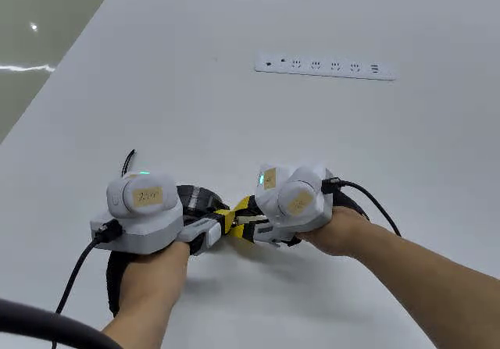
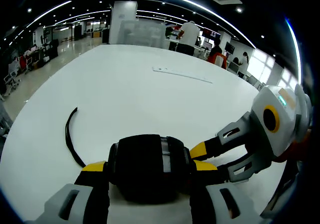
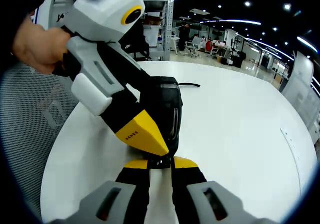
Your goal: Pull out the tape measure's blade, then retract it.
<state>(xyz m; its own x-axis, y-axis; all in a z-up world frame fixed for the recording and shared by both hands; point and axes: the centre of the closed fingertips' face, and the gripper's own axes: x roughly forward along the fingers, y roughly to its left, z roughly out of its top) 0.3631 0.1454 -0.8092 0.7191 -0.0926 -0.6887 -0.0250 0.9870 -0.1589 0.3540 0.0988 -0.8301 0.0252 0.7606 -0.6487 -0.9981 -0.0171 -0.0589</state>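
The black tape measure [image 1: 198,201] lies on the white table [image 1: 258,122], and my left gripper [image 1: 221,222] is shut on its case. In the left gripper view the case [image 2: 145,159] sits between the yellow fingertips [image 2: 95,167]. My right gripper [image 1: 244,226] comes from the right and meets the left one at the case. In the right gripper view my right gripper [image 3: 161,163] has its jaws nearly together on a small dark piece, the blade's tip [image 3: 160,160], at the foot of the case [image 3: 167,106]. No pulled-out blade shows.
A white power strip [image 1: 324,65] lies far back on the table. A black strap [image 2: 70,139] trails from the case on the left. A grey mesh chair [image 3: 30,119] stands at the table's edge. People work at desks in the background.
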